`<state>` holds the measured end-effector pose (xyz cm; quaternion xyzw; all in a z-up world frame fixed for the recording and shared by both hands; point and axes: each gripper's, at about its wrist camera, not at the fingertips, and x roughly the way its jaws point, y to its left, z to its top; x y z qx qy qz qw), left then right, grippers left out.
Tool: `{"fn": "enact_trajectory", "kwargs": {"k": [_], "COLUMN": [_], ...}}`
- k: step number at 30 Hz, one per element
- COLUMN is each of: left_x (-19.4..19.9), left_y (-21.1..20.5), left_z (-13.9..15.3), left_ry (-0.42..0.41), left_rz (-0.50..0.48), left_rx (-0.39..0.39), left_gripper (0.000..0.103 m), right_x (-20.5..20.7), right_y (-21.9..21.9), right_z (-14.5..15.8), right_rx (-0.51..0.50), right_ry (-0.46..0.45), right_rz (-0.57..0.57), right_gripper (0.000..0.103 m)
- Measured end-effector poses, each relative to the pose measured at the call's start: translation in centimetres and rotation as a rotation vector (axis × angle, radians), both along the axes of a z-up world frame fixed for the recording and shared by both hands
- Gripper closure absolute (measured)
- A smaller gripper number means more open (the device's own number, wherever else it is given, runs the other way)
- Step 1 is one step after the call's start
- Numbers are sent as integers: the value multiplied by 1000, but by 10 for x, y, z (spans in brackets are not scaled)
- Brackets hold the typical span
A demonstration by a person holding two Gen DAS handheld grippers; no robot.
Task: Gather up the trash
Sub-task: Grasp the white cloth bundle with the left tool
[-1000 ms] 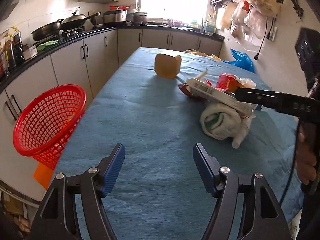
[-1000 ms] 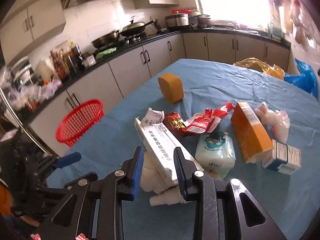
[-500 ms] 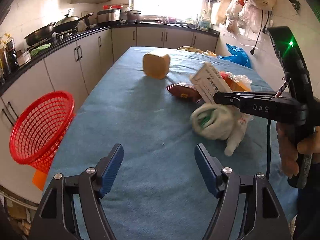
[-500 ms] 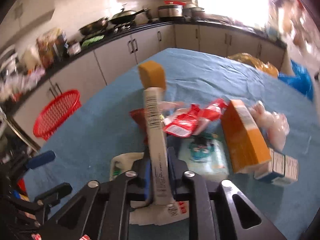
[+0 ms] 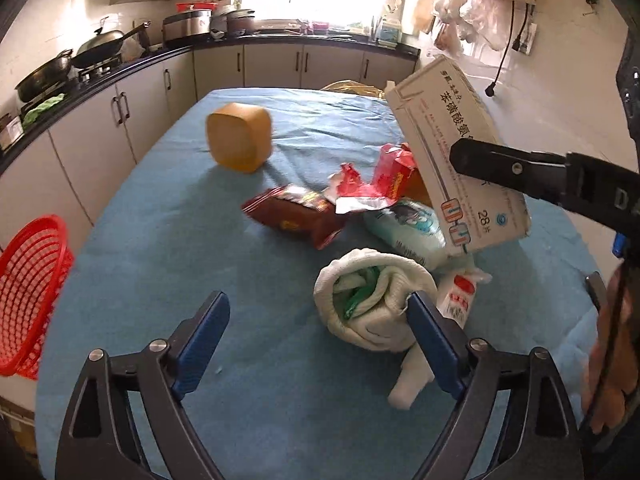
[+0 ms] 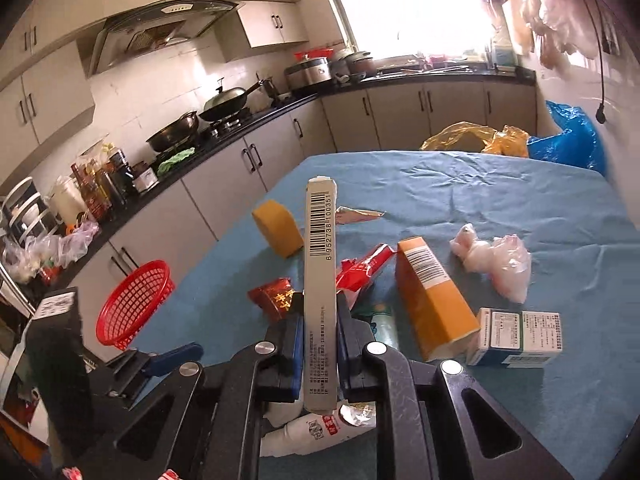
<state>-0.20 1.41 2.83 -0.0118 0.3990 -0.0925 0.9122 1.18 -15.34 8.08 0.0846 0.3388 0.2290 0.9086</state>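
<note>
The right tool [image 6: 319,338] was clamped tight on a long white box [image 6: 319,280], held clear above the blue-clothed desk [image 5: 160,240] and tilted upward. The left tool [image 5: 316,344] had its jaws opening, nothing gripped; its right pad stood against a rolled white cloth [image 5: 372,300] near the desk's near edge. Remaining trash lay clustered mid-desk: a red wrapper [image 5: 296,216], a wipes pack [image 5: 412,228], an orange carton [image 6: 432,300] and a small box [image 6: 520,336]. A yellow block [image 5: 240,140] sat toward the far edge. A red basket [image 5: 28,292] stood off the desk's left edge.
</note>
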Motion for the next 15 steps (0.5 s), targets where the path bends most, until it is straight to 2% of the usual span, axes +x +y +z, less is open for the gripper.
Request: {"fn": "enact_trajectory", "kwargs": {"k": [7, 9, 11, 13, 15], "left_x": [14, 16, 17, 15, 12], "left_y": [-10, -14, -19, -23, -25], "left_z": [-8, -10, -11, -11, -8], "left_ry": [19, 24, 32, 30, 6], "left_rz": [-45, -64, -99, -130, -123], "left_rx": [-34, -40, -64, -77, -60], "left_gripper": [16, 25, 49, 63, 67], "right_x": [-2, -1, -1, -1, 0], "right_y": [-3, -4, -3, -3, -2], "right_z": [1, 0, 0, -1, -2], "right_rx": [5, 6, 5, 0, -5], "right_ry": [-12, -8, -8, -10, -11], "right_rz": [-27, -34, -39, -43, -47], "right_gripper": [89, 89, 89, 89, 89]}}
